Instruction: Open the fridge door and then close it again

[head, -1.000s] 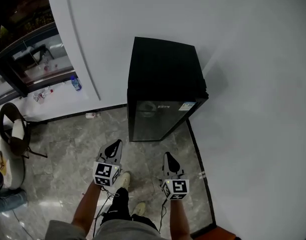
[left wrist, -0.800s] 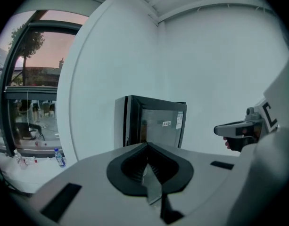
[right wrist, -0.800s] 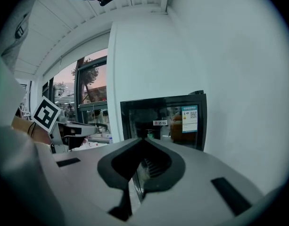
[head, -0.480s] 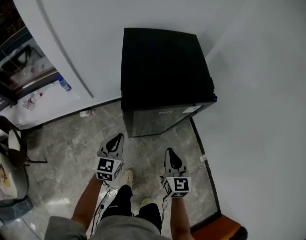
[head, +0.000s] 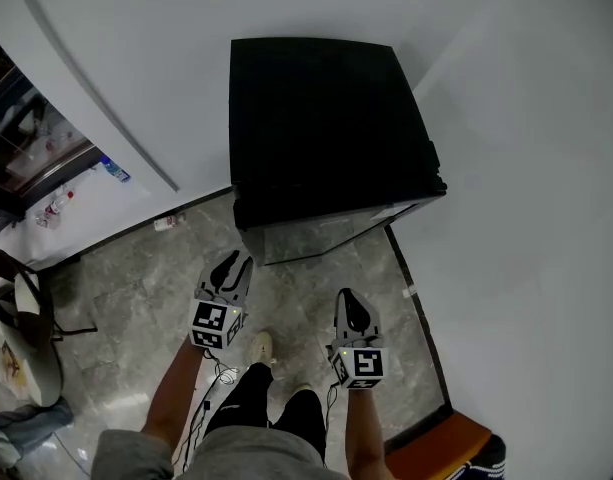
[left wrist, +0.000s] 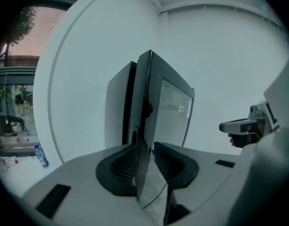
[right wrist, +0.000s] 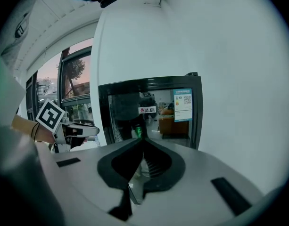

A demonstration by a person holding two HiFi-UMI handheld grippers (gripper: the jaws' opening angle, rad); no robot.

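A black mini fridge point(head: 321, 118) stands against the white wall, its glass door point(head: 326, 236) shut and facing me. My left gripper point(head: 233, 265) is at the fridge's front left corner. In the left gripper view its jaws are opening point(left wrist: 145, 147), and the door's left edge point(left wrist: 145, 98) lines up in the gap; the pads do not press on it. My right gripper point(head: 348, 301) hangs shut and empty a little in front of the door. In the right gripper view the closed jaws point(right wrist: 143, 142) point at the glass door point(right wrist: 151, 114), which carries stickers.
White walls close in behind and to the right of the fridge. Bottles point(head: 111, 169) and a small one point(head: 164, 224) lie by the left wall. A chair point(head: 21, 308) stands at far left, an orange object point(head: 446, 443) at bottom right. My feet point(head: 261, 346) are on the grey stone floor.
I have stepped nearer to the fridge, which now fills more of the view. Both grippers have moved forward and down toward its door. The left jaws now stand parted.
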